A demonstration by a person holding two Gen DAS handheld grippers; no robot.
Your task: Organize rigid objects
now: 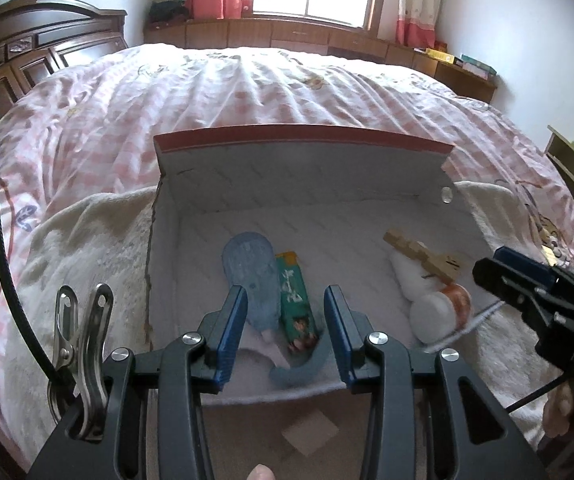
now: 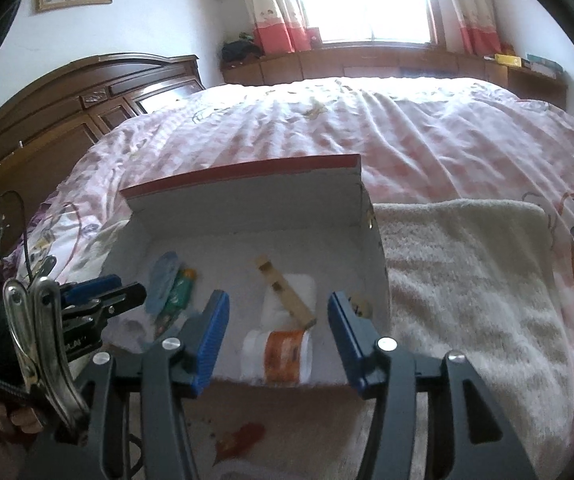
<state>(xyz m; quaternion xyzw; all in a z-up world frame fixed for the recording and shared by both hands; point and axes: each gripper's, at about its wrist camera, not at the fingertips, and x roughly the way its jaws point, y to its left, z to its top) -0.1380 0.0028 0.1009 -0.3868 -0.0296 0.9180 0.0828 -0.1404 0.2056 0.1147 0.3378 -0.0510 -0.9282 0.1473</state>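
An open cardboard box [image 1: 303, 168] with a white inside and a red-edged lid stands on the bed. In it lie a blue brush-like piece [image 1: 247, 268], a green tube [image 1: 295, 300], a wooden piece [image 1: 419, 254] and a white bottle with an orange label [image 2: 283, 356]. My left gripper [image 1: 285, 296] hovers open above the box's near left part, with nothing between its pads. My right gripper [image 2: 279, 300] is open above the near right part, over the bottle and clear of it. Each gripper also shows at the edge of the other's view: right gripper [image 1: 499, 270], left gripper [image 2: 127, 290].
The box rests on a white towel [image 2: 467, 280] spread over a pink checked bedspread [image 1: 247, 92]. A dark wooden headboard [image 2: 67, 112] is at the left, low cabinets [image 1: 307, 36] run under the window. A metal clip [image 1: 83, 328] hangs beside the left gripper.
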